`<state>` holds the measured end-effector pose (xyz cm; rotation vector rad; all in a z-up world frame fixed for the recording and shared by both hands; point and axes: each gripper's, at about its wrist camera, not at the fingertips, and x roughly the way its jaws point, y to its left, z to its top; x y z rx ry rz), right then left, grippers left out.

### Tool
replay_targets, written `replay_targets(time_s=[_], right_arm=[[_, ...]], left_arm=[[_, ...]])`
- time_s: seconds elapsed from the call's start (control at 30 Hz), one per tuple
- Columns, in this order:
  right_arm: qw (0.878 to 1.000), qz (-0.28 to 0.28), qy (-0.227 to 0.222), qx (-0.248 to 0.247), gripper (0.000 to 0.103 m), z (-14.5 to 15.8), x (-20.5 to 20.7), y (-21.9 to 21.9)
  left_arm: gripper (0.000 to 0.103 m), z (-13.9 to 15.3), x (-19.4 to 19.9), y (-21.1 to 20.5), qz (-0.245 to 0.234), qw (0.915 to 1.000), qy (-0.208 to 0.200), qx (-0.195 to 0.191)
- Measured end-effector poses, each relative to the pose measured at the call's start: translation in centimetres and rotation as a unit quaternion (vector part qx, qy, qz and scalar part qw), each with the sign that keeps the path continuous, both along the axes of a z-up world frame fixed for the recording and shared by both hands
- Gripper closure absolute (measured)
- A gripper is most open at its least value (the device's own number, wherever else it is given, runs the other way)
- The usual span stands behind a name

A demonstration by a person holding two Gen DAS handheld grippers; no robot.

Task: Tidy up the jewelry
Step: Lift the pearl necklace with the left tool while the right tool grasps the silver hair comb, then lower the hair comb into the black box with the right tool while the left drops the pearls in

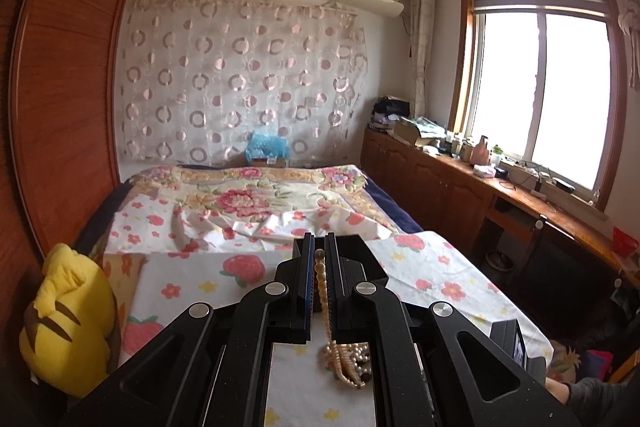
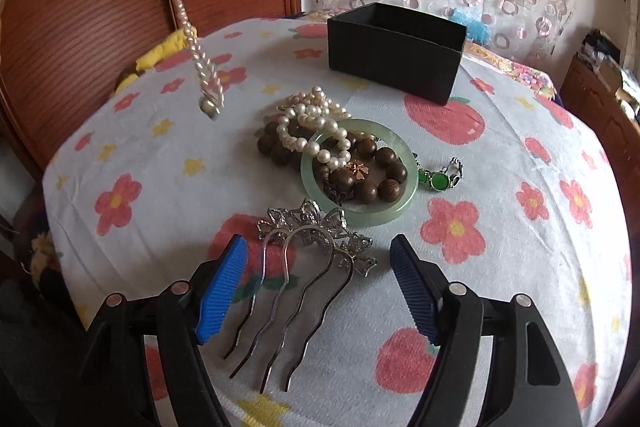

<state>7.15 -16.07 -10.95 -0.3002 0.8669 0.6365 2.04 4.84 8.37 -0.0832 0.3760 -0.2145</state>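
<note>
Left wrist view: the left gripper [image 1: 319,259] is clamped on a pearl strand [image 1: 322,291] hanging above the bed [image 1: 440,267].

Right wrist view: the right gripper [image 2: 320,287] stands apart over a comb [image 2: 304,251]. Mid-bed lie pearls [image 2: 312,127], beads [image 2: 376,167], a bangle [image 2: 340,203] and a green bracelet [image 2: 438,179]; the box [image 2: 396,47] sits toward the far edge.

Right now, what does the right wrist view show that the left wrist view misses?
Only the right wrist view shows the jewelry pile: jade bangle, wooden bead bracelet, white pearl strand, green stone bracelet, the silver hair comb, and the open right gripper.

Only the left wrist view shows the left gripper shut on the pearl necklace, plus the window.

Both show the necklace, hanging in the right view, the black box and the floral sheet.
</note>
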Motion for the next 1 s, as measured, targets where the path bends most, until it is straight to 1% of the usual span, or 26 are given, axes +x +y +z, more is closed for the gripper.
replay_targets(time_s=[0.03, 0.07, 0.1, 0.13, 0.33, 0.6, 0.8, 1.0], right_arm=[[1.000, 0.000, 0.001, 0.001, 0.027, 0.0, 0.0, 0.0], [1.000, -0.001, -0.001, 0.001, 0.031, 0.1, 0.0, -0.1], [1.000, 0.000, -0.002, 0.002, 0.041, 0.1, 0.0, -0.2], [1.000, -0.001, -0.002, 0.003, 0.044, 0.2, 0.0, -0.4], [1.000, -0.010, -0.007, 0.007, 0.044, 0.2, 0.2, -1.4], [0.999, -0.019, -0.025, 0.025, 0.044, 1.9, 0.7, -2.9], [0.998, -0.022, -0.045, 0.028, 0.044, 3.5, 2.7, -3.5], [0.997, -0.026, -0.064, 0.034, 0.044, 5.0, 5.9, -3.6]], left_arm=[[0.099, -0.3, 0.1, -0.1, -0.003, 1.0000, 0.004, 0.000], [0.099, -0.6, 0.1, -0.3, -0.004, 1.0000, 0.006, 0.000], [0.099, -0.9, 0.1, -0.4, -0.006, 0.9999, 0.010, 0.001], [0.099, -1.2, 0.1, -0.6, -0.007, 0.9999, 0.012, 0.002], [0.099, -2.5, 0.6, -1.2, -0.009, 0.9996, 0.026, 0.008], [0.099, -2.9, 0.9, -1.3, -0.009, 0.9996, 0.027, 0.009], [0.099, -2.0, 2.6, -1.2, -0.002, 0.9997, 0.020, 0.015], [0.099, -0.7, 5.1, -1.3, -0.001, 0.9996, 0.018, 0.022]])
